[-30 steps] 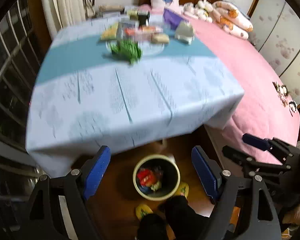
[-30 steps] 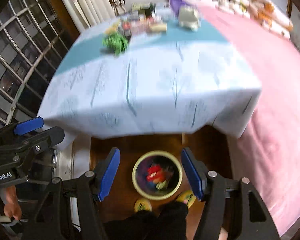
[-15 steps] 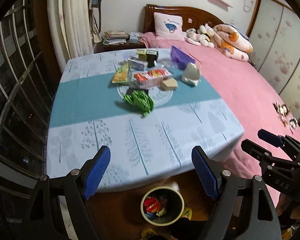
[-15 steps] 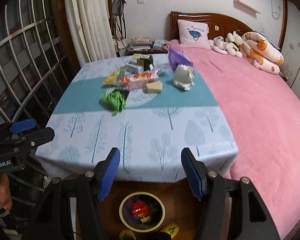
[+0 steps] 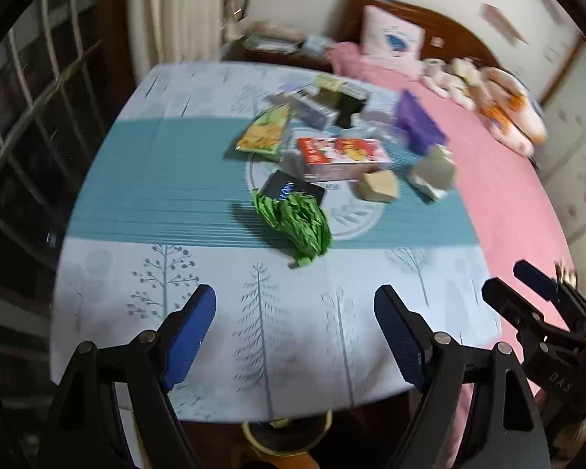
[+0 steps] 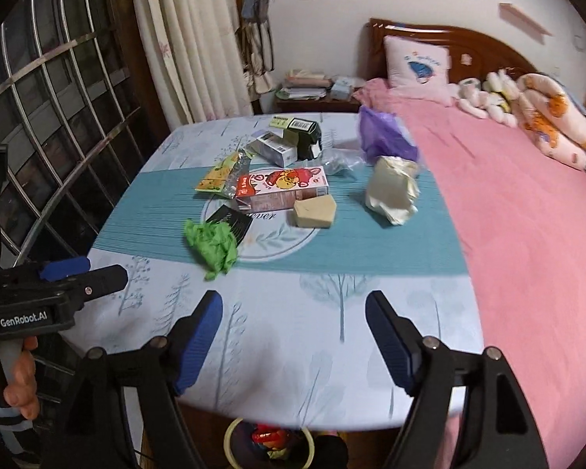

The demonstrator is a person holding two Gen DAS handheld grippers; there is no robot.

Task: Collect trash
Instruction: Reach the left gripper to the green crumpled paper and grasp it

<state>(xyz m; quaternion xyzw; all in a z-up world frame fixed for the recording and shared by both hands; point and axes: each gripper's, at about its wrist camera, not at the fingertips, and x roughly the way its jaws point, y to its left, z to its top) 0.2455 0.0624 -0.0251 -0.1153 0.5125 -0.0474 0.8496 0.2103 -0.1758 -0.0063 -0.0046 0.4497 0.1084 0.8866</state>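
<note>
Both hand-held grippers over desk's near edge, nothing held.
Left hand-held gripper (image 5: 295, 328) jaws apart; right hand-held gripper (image 6: 293, 332) jaws opening, empty; trash mid desk (image 6: 332, 336).

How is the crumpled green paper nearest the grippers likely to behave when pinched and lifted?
The green paper is a loose crinkled wad, so it probably squashes between the pads rather than resisting. It looks light for its bulk and should lift easily. A thin tail hangs from its near end, so strands may dangle or snag. The right gripper is opening, with nothing between its jaws.
</note>
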